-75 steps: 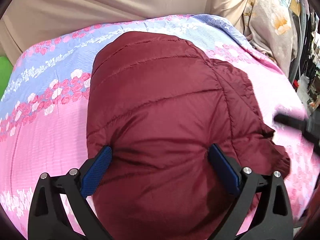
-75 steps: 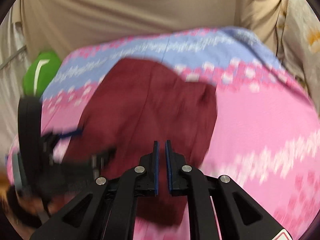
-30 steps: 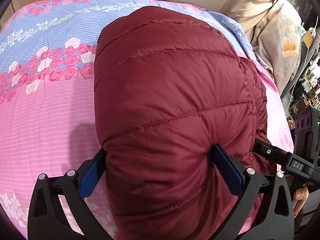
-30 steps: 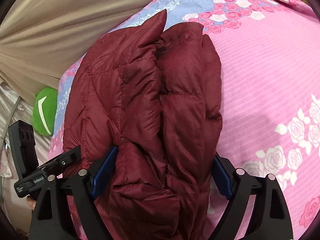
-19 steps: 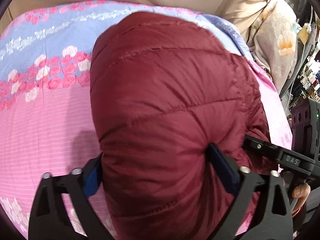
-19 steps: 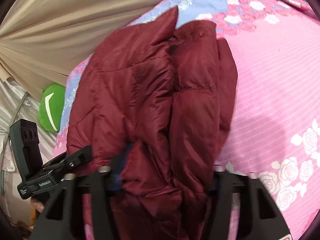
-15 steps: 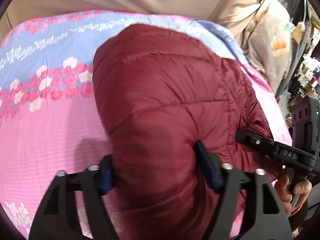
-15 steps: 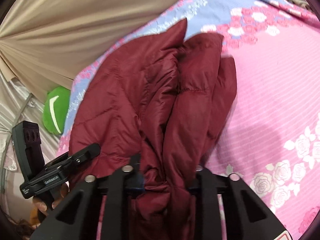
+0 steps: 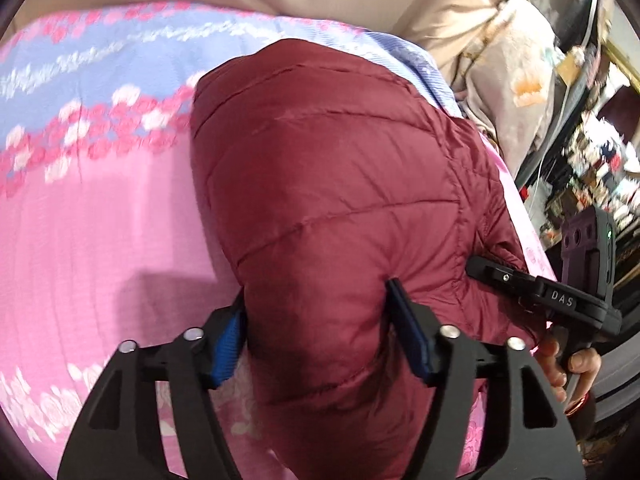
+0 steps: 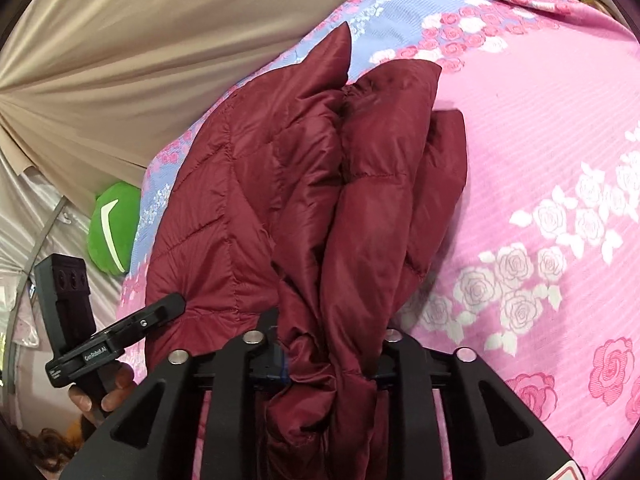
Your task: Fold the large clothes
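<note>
A maroon quilted puffer jacket [image 9: 332, 184] lies folded in a bundle on the pink and blue floral bedsheet [image 9: 100, 216]. My left gripper [image 9: 316, 336] is shut on the near end of the jacket, its blue pads pressed into the padding. In the right wrist view the jacket [image 10: 304, 200] shows as stacked layers. My right gripper [image 10: 328, 352] is shut on a bunched thick fold of it. The right gripper's body [image 9: 560, 300] shows at the jacket's right edge in the left wrist view. The left gripper's body [image 10: 108, 344] shows at the lower left of the right wrist view.
A beige curtain [image 10: 140, 48] hangs behind the bed. A green cushion [image 10: 112, 232] sits at the bed's far left edge. A pale floral cloth [image 9: 520, 92] and cluttered shelves [image 9: 592, 160] stand past the bed's right side.
Both grippers have closed on the jacket's near end: jaws that stood wide around it one second ago now squeeze it. The jacket bundle has narrowed and lifted slightly.
</note>
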A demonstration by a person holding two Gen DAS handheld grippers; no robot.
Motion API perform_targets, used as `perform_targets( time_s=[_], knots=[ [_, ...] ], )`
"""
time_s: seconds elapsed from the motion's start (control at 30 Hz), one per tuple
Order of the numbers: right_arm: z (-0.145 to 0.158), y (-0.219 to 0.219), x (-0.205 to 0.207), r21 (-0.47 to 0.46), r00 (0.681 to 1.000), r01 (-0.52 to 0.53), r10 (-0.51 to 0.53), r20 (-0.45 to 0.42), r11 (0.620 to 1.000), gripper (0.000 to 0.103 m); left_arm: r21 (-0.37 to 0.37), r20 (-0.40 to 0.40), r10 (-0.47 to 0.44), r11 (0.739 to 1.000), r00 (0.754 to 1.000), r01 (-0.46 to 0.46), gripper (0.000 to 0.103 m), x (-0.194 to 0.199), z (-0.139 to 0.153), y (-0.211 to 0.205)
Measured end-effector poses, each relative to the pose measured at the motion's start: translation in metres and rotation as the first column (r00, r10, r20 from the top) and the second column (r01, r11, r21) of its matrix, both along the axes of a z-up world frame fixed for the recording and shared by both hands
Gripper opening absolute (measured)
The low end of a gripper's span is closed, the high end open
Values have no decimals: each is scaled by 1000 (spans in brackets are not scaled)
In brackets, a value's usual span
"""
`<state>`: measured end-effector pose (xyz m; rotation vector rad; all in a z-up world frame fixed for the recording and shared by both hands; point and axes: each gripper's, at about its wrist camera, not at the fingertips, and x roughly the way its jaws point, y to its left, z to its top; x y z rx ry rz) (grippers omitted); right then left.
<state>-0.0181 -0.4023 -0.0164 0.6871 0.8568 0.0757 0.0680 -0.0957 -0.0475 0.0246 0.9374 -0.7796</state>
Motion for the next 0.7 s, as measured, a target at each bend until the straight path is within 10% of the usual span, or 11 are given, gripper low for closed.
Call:
perform_targets(
  time_s=[0.2, 0.4, 0.7],
  knots=[
    [-9, 0, 14, -5, 999, -6, 6, -34, 1000, 54, -48, -98, 37, 998, 995, -42, 90, 15, -20, 4],
    [13, 13, 19, -49, 999, -23, 24, 22, 999, 19, -50, -47, -8, 999, 999, 6, 55, 5, -4, -6],
    [129, 46, 0, -205, 954, 5, 57, 296, 979, 16, -163, 201, -73, 981, 977, 107, 39, -25, 104, 11]
  ],
)
